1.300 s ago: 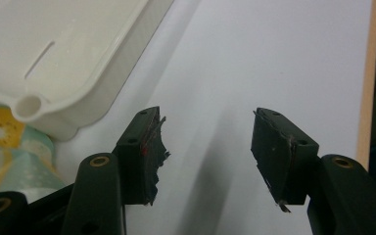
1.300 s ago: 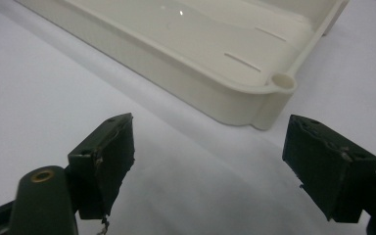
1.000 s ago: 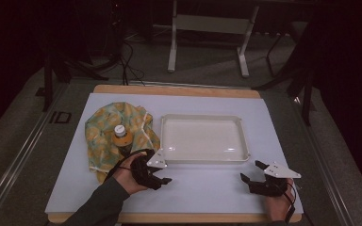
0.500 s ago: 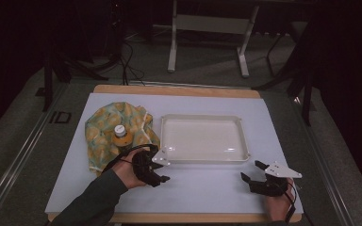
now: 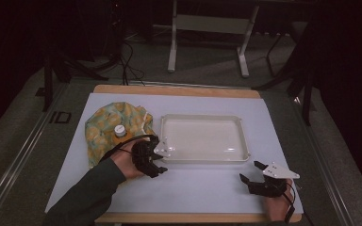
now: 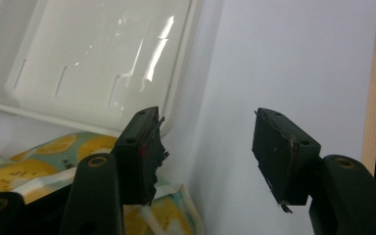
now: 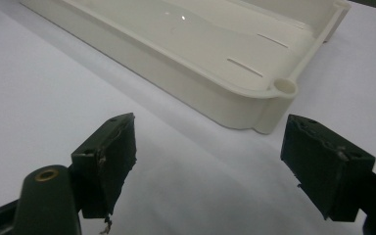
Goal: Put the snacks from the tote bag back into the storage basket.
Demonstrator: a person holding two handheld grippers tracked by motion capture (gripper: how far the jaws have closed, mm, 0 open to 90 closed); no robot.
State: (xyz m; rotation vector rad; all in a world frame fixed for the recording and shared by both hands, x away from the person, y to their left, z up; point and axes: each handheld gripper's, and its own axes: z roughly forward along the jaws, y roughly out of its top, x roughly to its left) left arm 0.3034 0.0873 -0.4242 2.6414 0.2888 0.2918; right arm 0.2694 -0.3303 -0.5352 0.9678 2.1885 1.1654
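A white plastic tray (image 5: 200, 161) lies empty in the middle of the white mat. To its left is a lemon-print cloth (image 5: 101, 129), with a small orange bottle with a white cap (image 5: 119, 131) standing on it. My left gripper (image 5: 161, 162) is open at the tray's near-left corner, between cloth and tray. In the left gripper view its open gripper (image 6: 205, 142) holds nothing, with the tray (image 6: 176, 98) and cloth (image 6: 39, 156) beyond. My right gripper (image 5: 250, 172) rests open near the tray's near-right corner. In the right gripper view the gripper (image 7: 208, 156) faces the tray corner (image 7: 284, 88).
The white mat (image 5: 207, 188) covers a wooden table whose edge (image 5: 188, 218) runs along the front. Bare mat lies between the two grippers and right of the tray. Beyond the table are a dark floor, cables and a metal stand (image 5: 207, 23).
My left gripper has shifted slightly away from the person, toward the tray's near-left corner. The right gripper, bottle, cloth and tray have stayed put.
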